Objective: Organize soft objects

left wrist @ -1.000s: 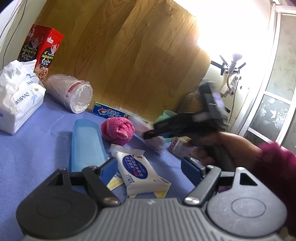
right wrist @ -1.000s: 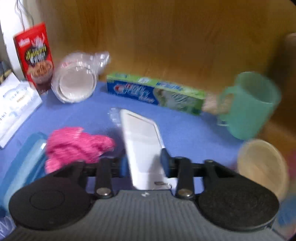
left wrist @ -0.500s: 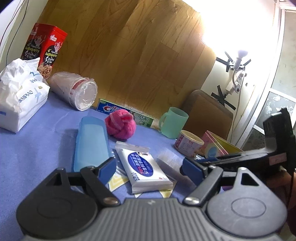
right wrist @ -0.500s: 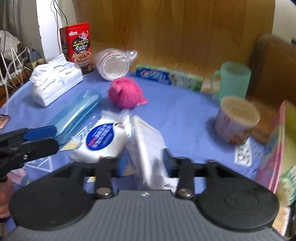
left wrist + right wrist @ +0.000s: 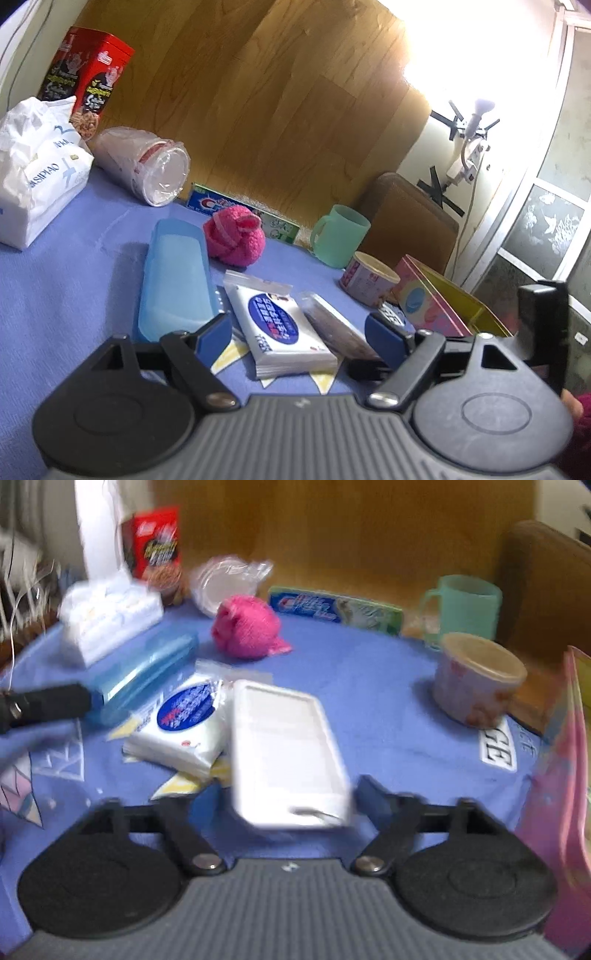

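Observation:
My right gripper (image 5: 291, 797) hovers low over the blue cloth with its jaws opening. A flat white pack (image 5: 284, 753) lies between its fingers, and neither pad touches it. The pack rests against a wipes packet with a blue label (image 5: 184, 720). In the left wrist view my left gripper (image 5: 299, 334) stands open just in front of that wipes packet (image 5: 277, 325), with the white pack (image 5: 332, 325) beside its right finger. A pink knitted ball (image 5: 236, 240) sits further back. One left finger (image 5: 48, 705) shows at the left edge of the right wrist view.
A blue plastic case (image 5: 173, 284) lies left of the wipes. A white tissue bag (image 5: 37, 177), red tin (image 5: 88, 81), wrapped cup stack (image 5: 147, 166) and toothpaste box (image 5: 221, 205) line the back. A green mug (image 5: 340, 236), small tub (image 5: 365, 280) and pink box (image 5: 432, 310) stand at the right.
The right gripper drew back from beside the pink ball with the white pack, sank to the cloth beside the wipes packet and spread its jaws off the pack. The left gripper kept still.

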{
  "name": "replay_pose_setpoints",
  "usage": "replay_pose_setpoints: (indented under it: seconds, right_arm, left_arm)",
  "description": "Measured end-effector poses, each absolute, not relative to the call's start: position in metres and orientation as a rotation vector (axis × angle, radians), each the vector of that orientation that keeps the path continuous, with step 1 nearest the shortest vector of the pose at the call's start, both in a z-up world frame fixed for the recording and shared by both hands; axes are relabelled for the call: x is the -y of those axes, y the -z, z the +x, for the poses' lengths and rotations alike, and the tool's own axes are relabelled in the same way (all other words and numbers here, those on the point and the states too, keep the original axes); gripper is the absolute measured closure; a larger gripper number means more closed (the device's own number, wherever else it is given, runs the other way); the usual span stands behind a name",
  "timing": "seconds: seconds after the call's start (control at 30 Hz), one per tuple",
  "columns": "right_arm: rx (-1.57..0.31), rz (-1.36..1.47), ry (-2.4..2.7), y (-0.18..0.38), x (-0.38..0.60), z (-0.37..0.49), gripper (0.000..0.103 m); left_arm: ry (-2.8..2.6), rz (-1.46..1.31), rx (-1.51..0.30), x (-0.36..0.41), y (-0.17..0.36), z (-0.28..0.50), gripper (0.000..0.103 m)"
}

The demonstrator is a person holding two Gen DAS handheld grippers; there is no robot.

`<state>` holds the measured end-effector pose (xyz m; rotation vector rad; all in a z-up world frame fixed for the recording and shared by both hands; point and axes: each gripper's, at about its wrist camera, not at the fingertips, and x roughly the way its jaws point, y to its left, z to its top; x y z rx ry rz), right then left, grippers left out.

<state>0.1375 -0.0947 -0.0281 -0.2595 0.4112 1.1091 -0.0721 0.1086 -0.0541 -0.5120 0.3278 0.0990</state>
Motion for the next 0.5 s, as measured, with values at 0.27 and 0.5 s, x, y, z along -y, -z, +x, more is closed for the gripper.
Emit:
replay_pose_setpoints:
  seconds: [0.27,0.5]
  right_arm:
    - [-0.409,-0.058,-1.110,0.046,0.160,0.095,0.052]
    - [-0.287,-0.105,-1.097,0.064,0.177,0.074,0.052]
  left_arm:
    - [0.167,-0.631,-0.434,-0.073,0.045,-0.046,0.011]
    - [0.126,-0.604,-0.689,-0.037,0.059,0.013,0.069]
